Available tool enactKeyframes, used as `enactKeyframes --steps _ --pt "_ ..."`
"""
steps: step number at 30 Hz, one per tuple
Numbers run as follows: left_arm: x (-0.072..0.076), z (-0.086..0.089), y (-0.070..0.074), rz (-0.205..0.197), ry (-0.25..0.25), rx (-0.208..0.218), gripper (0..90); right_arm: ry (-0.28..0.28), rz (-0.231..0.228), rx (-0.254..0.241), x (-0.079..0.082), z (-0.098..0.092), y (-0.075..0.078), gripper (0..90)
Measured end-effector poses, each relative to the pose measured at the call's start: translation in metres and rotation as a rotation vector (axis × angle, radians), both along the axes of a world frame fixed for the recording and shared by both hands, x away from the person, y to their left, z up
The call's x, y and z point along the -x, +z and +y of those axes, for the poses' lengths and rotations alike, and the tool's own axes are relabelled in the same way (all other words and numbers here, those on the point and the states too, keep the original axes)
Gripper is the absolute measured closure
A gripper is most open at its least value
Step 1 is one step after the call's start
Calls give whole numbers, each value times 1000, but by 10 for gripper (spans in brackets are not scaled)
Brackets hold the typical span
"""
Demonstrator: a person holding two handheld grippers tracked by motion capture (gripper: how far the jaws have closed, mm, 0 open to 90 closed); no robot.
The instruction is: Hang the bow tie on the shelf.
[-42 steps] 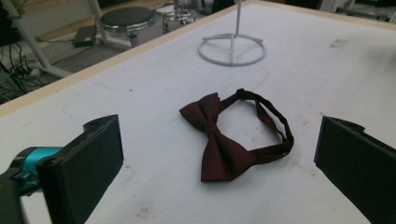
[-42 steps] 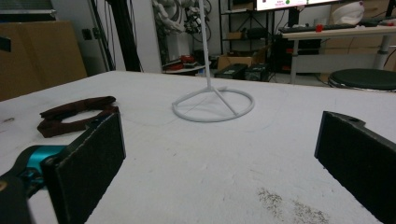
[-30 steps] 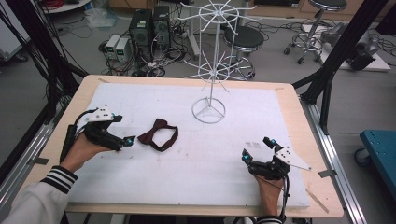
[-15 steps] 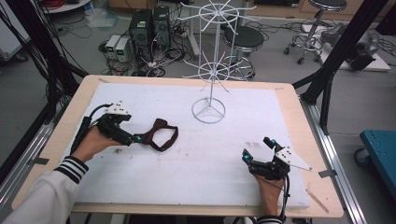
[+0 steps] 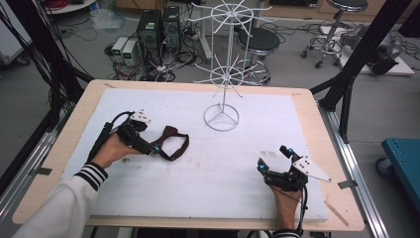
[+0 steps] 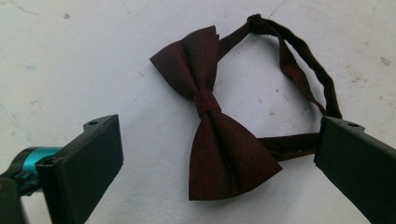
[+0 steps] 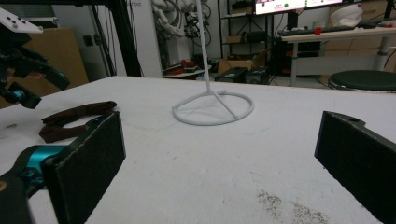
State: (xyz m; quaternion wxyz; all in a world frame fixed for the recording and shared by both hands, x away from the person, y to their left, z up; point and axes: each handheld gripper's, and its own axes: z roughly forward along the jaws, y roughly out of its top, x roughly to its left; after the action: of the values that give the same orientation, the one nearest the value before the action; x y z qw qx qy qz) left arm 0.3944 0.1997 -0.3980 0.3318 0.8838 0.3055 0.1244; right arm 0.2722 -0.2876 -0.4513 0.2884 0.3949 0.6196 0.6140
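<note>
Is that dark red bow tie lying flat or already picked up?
Lying flat: the bow tie rests spread on the white table, between the open left gripper, unclamped.

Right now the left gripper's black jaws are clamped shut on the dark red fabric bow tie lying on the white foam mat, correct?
Not quite. The left gripper is open: in the left gripper view its jaws stand wide apart on either side of the dark red fabric bow tie, which does lie flat on the white foam mat.

White wire display stand [image 5: 222, 64] stood on the white foam mat [image 5: 213, 178], black round stools [image 5: 261, 42] and computer boxes [image 5: 159, 27] sat on the floor behind the table.
</note>
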Motion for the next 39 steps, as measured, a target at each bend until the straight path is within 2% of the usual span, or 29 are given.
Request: enactKeyframes --steps 3,5,8,15,22,25,26,28,29,30,33,36,39 --pt "-2 -5 -4 3 2 -31 18 0 -1 -1 0 0 0 11" --pt "-3 -7 -7 17 7 -37 21 0 -1 -1 0 0 0 11" --pt "-4 -9 -9 29 6 -41 98 -1 -2 0 0 0 0 10" --pt "-7 -11 -14 54 23 -79 145 0 -1 -1 0 0 0 11" --pt "-7 -13 -18 92 36 -78 226 1 -4 1 0 0 0 11" --pt "-7 -15 -18 92 39 -84 254 1 -3 0 0 0 0 11" --pt "-6 -15 -18 95 38 -84 296 1 -3 -1 0 0 0 11" --pt "-6 -16 -18 105 42 -86 314 1 -4 1 0 0 0 11" --pt "-6 -17 -19 113 44 -89 375 1 -3 -1 0 0 0 11" --pt "-6 -17 -19 120 45 -87 375 1 -3 -1 0 0 0 11" --pt "-6 -18 -20 120 52 -90 472 0 -4 1 0 0 0 11" --pt "-6 -18 -20 130 55 -97 506 -1 -4 -1 0 0 0 11" --pt "-5 -19 -20 126 60 -99 621 -1 -5 1 0 0 0 11"
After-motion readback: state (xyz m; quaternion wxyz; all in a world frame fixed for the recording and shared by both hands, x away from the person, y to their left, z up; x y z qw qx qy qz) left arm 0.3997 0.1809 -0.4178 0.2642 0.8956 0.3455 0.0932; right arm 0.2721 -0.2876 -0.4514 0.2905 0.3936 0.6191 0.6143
